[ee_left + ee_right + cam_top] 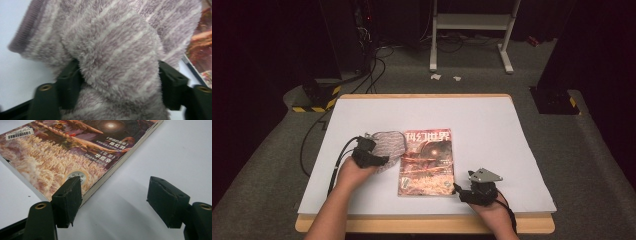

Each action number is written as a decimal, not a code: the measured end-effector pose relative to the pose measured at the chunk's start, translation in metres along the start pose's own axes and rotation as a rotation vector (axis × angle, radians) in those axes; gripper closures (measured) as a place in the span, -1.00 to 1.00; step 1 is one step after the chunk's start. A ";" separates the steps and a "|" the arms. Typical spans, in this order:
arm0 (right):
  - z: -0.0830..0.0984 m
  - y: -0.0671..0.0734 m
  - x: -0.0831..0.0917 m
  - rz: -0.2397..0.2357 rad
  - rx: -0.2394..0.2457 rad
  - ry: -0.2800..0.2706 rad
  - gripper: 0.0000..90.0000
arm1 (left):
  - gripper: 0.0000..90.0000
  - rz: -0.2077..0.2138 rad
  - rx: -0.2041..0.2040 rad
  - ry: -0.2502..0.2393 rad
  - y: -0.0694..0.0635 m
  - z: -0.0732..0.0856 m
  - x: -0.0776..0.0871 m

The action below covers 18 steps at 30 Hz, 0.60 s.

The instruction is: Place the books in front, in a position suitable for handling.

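Observation:
A fuzzy grey-and-white striped sock (388,145) lies on the white table (492,130), its right side touching the left edge of a magazine (427,161) with a red-brown cover. My left gripper (381,160) is at the sock's near end. In the left gripper view its jaws stand wide apart with a thick fold of the sock (112,37) filling the gap of the left gripper (117,67). My right gripper (458,188) rests at the magazine's near right corner, open. In the right gripper view its left fingertip (71,192) overlaps the corner of the magazine (75,152), while the right gripper (115,187) holds nothing.
The table's wooden front edge (422,224) runs just under both hands. A corner of the magazine (200,47) shows at the right of the left gripper view. Cables (362,80) and a white frame's legs (507,60) stand on the floor beyond the table.

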State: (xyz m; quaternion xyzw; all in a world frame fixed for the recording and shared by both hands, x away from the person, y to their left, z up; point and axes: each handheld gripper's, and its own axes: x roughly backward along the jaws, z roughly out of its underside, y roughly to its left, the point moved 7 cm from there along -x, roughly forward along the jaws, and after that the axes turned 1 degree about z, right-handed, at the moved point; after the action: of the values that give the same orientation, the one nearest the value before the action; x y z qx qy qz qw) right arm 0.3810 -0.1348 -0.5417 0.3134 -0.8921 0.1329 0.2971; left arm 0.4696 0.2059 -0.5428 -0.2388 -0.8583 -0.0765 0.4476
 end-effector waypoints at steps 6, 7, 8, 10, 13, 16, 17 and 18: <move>0.000 0.000 0.000 0.006 -0.001 -0.014 -0.36 | 0.21 0.029 -0.009 -0.111 -0.002 0.008 0.004; 0.000 0.000 0.000 0.006 0.001 -0.016 -0.35 | 0.23 0.028 -0.010 -0.134 -0.003 0.010 0.005; 0.000 -0.001 0.000 0.008 0.002 -0.020 -0.35 | 0.26 0.026 -0.010 -0.154 -0.003 0.011 0.007; 0.000 -0.003 0.002 0.015 0.001 -0.029 -0.34 | 0.28 0.030 -0.011 -0.188 -0.005 0.013 0.011; -0.002 -0.006 0.005 0.028 0.004 -0.046 -0.32 | 0.29 0.013 -0.031 -0.244 -0.008 0.016 0.018; -0.003 -0.010 0.007 0.044 0.013 -0.058 -0.32 | 0.29 0.011 -0.041 -0.293 -0.010 0.018 0.027; -0.003 -0.011 0.007 0.045 0.008 -0.057 -0.32 | 0.29 0.014 -0.043 -0.301 -0.011 0.018 0.029; -0.003 -0.012 0.007 0.045 0.003 -0.055 -0.32 | 0.29 0.013 -0.047 -0.309 -0.011 0.018 0.032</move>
State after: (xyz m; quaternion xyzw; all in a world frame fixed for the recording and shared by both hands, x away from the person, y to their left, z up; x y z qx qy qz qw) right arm 0.3859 -0.1458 -0.5345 0.2971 -0.9066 0.1325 0.2687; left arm 0.4358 0.2138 -0.5270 -0.2640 -0.9133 -0.0561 0.3050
